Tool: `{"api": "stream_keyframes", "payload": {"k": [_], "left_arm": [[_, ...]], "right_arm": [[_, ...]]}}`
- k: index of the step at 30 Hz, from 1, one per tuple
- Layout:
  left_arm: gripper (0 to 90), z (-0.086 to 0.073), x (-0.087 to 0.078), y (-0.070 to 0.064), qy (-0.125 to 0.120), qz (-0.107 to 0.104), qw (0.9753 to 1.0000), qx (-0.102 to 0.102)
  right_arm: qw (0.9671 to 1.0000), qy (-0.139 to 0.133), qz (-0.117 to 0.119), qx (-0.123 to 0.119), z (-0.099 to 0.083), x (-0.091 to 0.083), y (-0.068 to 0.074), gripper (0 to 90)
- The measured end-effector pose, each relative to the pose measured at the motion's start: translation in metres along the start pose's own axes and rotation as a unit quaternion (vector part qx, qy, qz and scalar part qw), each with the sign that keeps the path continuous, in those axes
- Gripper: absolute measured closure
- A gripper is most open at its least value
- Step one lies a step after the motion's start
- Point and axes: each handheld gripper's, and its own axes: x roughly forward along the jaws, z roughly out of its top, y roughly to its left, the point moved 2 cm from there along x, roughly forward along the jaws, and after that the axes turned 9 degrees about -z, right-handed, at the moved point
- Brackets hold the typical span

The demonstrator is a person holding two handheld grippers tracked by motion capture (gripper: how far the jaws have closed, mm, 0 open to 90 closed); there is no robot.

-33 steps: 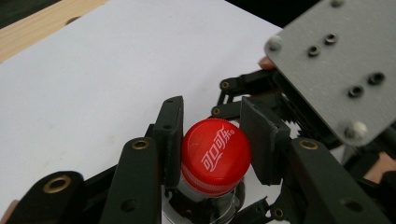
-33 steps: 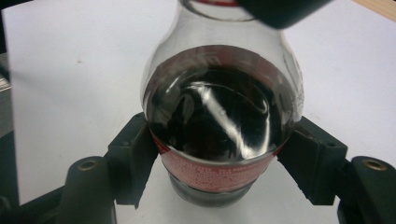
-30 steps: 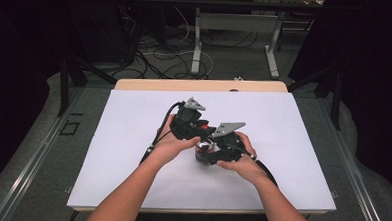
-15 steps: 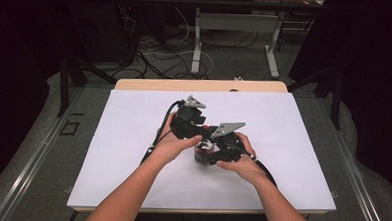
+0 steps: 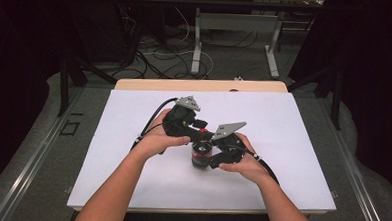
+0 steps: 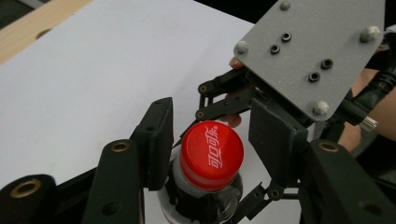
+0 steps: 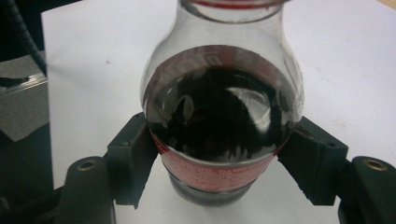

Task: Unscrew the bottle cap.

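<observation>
A small cola bottle with dark liquid and a red label stands upright on the white table top. My right gripper comes in from the right and is shut on the bottle's body, with both pads of the right gripper pressed on the glass just above the label. From the left and above, my left gripper reaches the top of the bottle. The left gripper stands open, its jaws on either side of the red cap with a narrow gap on each side.
The grey plate of the right gripper is close behind the cap. A wooden strip edges the table's far side. Beyond it lie floor cables and the legs of another table.
</observation>
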Motion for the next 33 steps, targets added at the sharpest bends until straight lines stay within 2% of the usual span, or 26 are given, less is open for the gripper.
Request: {"api": "stream_keyframes", "payload": {"k": [1, 4, 8, 9, 10, 12, 13, 14, 15, 16, 18, 19, 20, 21, 22, 23, 24, 25, 26, 27, 28, 29, 30, 32, 33], "left_arm": [[50.9, 0.000, 0.002, 0.000, -0.006, 0.001, 1.0000, 0.002], [56.8, -0.002, 0.004, 0.001, 0.016, -0.012, 0.9997, 0.015], [60.3, -0.003, 0.006, 0.000, 0.019, -0.006, 0.9997, 0.014], [60.3, -0.004, 0.006, 0.000, 0.020, -0.003, 0.9998, 0.006], [60.5, -0.004, 0.007, 0.001, 0.016, 0.004, 0.9998, 0.009], [60.7, -0.004, 0.007, 0.000, 0.008, 0.010, 0.9999, 0.000], [60.7, -0.004, 0.008, 0.000, 0.003, 0.021, 0.9997, -0.007], [60.8, -0.004, 0.008, 0.000, 0.003, 0.021, 0.9997, -0.007], [60.9, -0.004, 0.009, -0.002, -0.003, 0.038, 0.9991, -0.017], [60.9, -0.004, 0.009, -0.002, -0.003, 0.038, 0.9991, -0.017], [60.9, -0.003, 0.010, -0.004, -0.006, 0.051, 0.9982, -0.029], [60.9, -0.004, 0.013, -0.005, -0.025, 0.078, 0.9956, -0.046], [61.0, -0.004, 0.015, -0.007, -0.032, 0.091, 0.9938, -0.057], [61.0, -0.004, 0.015, -0.007, -0.032, 0.091, 0.9938, -0.057], [61.0, -0.004, 0.016, -0.007, -0.028, 0.102, 0.9927, -0.058], [61.0, -0.005, 0.018, -0.007, -0.037, 0.115, 0.9904, -0.067], [61.1, -0.006, 0.021, -0.009, -0.050, 0.134, 0.9862, -0.084], [61.1, -0.006, 0.021, -0.009, -0.050, 0.134, 0.9862, -0.084], [61.1, -0.007, 0.025, -0.011, -0.064, 0.157, 0.9805, -0.099], [61.1, -0.007, 0.026, -0.012, -0.066, 0.169, 0.9779, -0.104], [61.1, -0.007, 0.026, -0.012, -0.066, 0.169, 0.9779, -0.104], [61.1, -0.007, 0.028, -0.014, -0.076, 0.177, 0.9746, -0.114], [61.1, -0.007, 0.029, -0.014, -0.079, 0.185, 0.9727, -0.116], [60.8, -0.006, 0.029, -0.015, -0.076, 0.185, 0.9726, -0.119], [59.9, -0.006, 0.030, -0.015, -0.078, 0.178, 0.9739, -0.117]], "right_arm": [[1.0000, 0.000, 0.000, 0.000, 0.000, 0.000, 0.000, 30.8], [0.9999, -0.003, 0.012, -0.004, 0.000, -0.001, 0.001, 30.8], [0.9999, -0.006, 0.008, -0.006, 0.000, 0.000, 0.001, 30.8], [0.9999, -0.006, 0.008, -0.006, 0.000, 0.000, 0.001, 30.8], [1.0000, -0.003, 0.002, -0.004, -0.001, 0.000, 0.002, 30.9], [1.0000, -0.004, -0.006, -0.001, 0.000, 0.001, 0.001, 30.9], [0.9999, -0.007, -0.012, 0.001, 0.000, 0.001, 0.001, 30.9], [0.9999, -0.007, -0.012, 0.001, 0.000, 0.001, 0.001, 30.9], [0.9998, -0.006, -0.019, 0.001, 0.000, 0.001, 0.001, 30.9], [0.9998, -0.006, -0.019, 0.001, 0.000, 0.001, 0.001, 30.9], [0.9995, -0.006, -0.030, 0.007, 0.000, 0.002, 0.001, 30.8], [0.9992, -0.003, -0.040, 0.006, 0.001, 0.001, 0.000, 30.9], [0.9988, -0.007, -0.049, 0.007, 0.000, 0.002, 0.000, 30.9], [0.9988, -0.007, -0.049, 0.007, 0.000, 0.002, 0.000, 30.9], [0.9984, 0.001, -0.054, 0.014, 0.000, 0.003, 0.000, 30.8], [0.9980, -0.001, -0.060, 0.018, 0.000, 0.004, -0.001, 30.8], [0.9979, 0.000, -0.062, 0.016, -0.001, 0.005, -0.001, 30.9], [0.9976, -0.001, -0.067, 0.019, -0.001, 0.006, -0.001, 30.9], [0.9972, 0.002, -0.071, 0.022, -0.001, 0.006, -0.001, 30.8], [0.9968, 0.001, -0.076, 0.023, -0.002, 0.007, -0.001, 30.9], [0.9968, 0.001, -0.076, 0.023, -0.002, 0.007, -0.001, 30.9], [0.9967, 0.005, -0.078, 0.024, -0.002, 0.007, -0.002, 30.8], [0.9967, 0.005, -0.078, 0.024, -0.002, 0.007, -0.002, 30.8], [0.9968, 0.010, -0.073, 0.029, -0.002, 0.007, -0.002, 30.8], [0.9971, 0.002, -0.071, 0.030, -0.003, 0.007, -0.002, 30.8]]}}
